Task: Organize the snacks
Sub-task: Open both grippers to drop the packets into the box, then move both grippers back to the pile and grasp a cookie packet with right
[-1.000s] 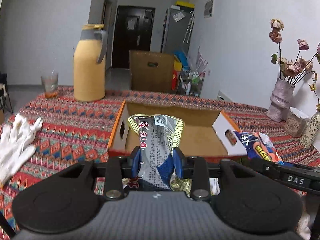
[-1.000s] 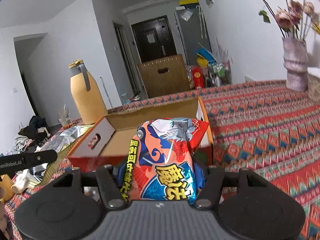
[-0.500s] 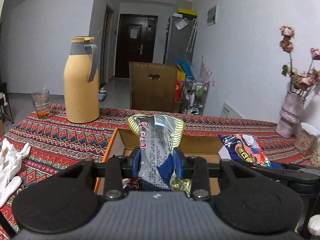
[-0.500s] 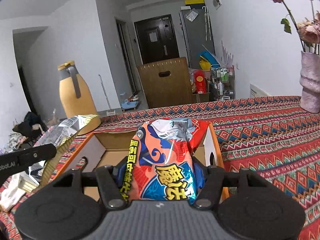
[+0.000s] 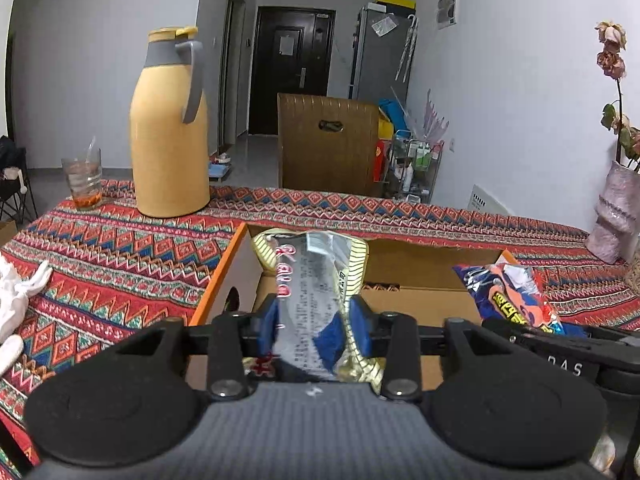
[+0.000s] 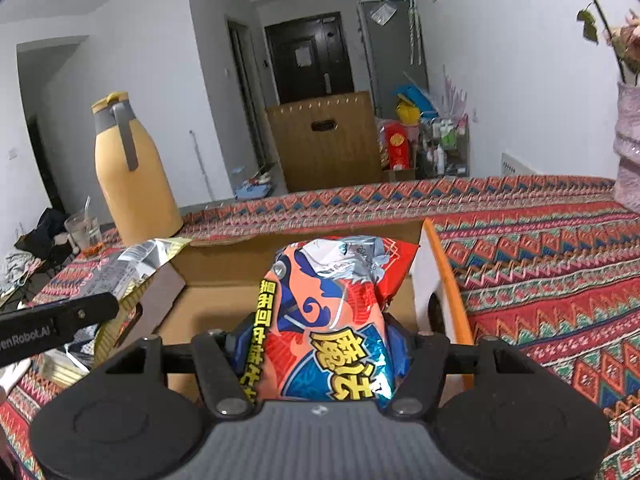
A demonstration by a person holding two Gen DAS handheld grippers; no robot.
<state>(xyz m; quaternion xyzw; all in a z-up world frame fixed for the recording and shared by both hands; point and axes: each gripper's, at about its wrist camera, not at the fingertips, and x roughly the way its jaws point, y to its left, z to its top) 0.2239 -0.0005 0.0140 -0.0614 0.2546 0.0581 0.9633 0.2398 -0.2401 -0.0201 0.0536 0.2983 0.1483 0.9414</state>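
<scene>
**Both packets held over the open box**

You had the left gripper (image 5: 314, 322) clamped on the silver packet (image 5: 316, 300), its blue pads pressing the wrapper from both sides. The packet stood upright between the fingers, crinkled, with a gold striped edge, pink characters down one side and fine print across its face. It sat over the left end of the cardboard box (image 5: 424, 276), just inside the orange-edged left wall (image 5: 218, 280). That wall, with its handle hole, lay close beside the packet, while bare box floor stretched away to the right.

Your right gripper (image 6: 320, 354) was closed around the red and blue packet (image 6: 332, 320), which bulged wide between the pads, with yellow characters low on the front and a crumpled silver top seal. It hung over the right end of the box, near the white inner face of the right wall (image 6: 426, 276) and its orange rim. The far wall of the box stood behind it. From the left wrist view that same packet showed at the right end of the box, well apart from the silver one.

Outside the box, the patterned tablecloth (image 6: 540, 264) lay open to the right. A yellow thermos (image 5: 170, 132) and a glass (image 5: 83, 178) stood beyond the far left corner, a white glove (image 5: 18, 292) lay at the left edge, and a vase (image 5: 618, 216) stood far right.
</scene>
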